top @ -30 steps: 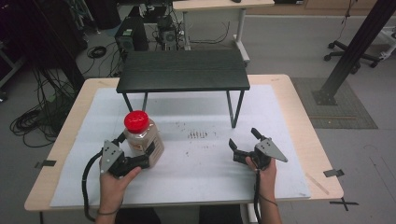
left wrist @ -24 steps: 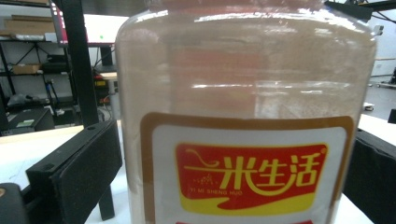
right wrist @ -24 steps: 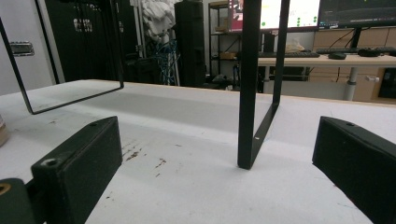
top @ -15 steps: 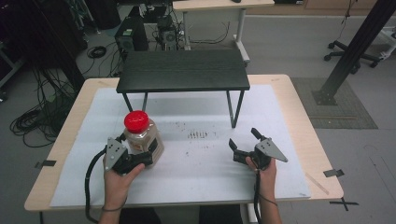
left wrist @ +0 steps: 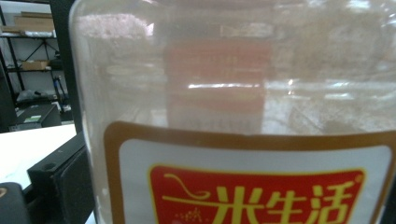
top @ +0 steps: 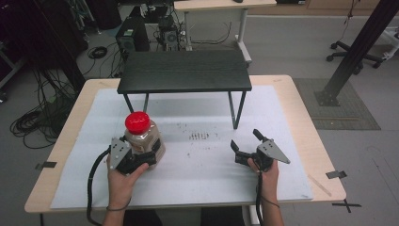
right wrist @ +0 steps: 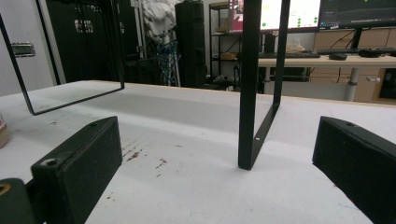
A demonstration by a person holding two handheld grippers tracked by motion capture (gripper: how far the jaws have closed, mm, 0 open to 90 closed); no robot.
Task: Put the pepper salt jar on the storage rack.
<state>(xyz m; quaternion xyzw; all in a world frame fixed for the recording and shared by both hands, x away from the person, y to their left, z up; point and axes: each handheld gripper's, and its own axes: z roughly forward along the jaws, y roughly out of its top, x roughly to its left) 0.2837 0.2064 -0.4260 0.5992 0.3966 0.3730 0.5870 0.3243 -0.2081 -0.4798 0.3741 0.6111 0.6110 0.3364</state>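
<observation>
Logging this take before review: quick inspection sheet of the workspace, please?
Surface: white mat on a wooden table, dark specks mid-mat.
Job's things: red-lidded jar, upright, brownish contents, labelled.
Clutter: black low shelf standing at the back of the mat.
Grippers: left claw around the jar, jar pressed up to its camera; right claw open, empty, aimed at a shelf leg.
Cables: one trails from each claw toward the person.
Surroundings: floor cables, desks, monitors, black post.

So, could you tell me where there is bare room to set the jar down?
The white mat lies bare between the jar and the right gripper, and beneath the black shelf. It is crowded only around the left gripper.
</observation>
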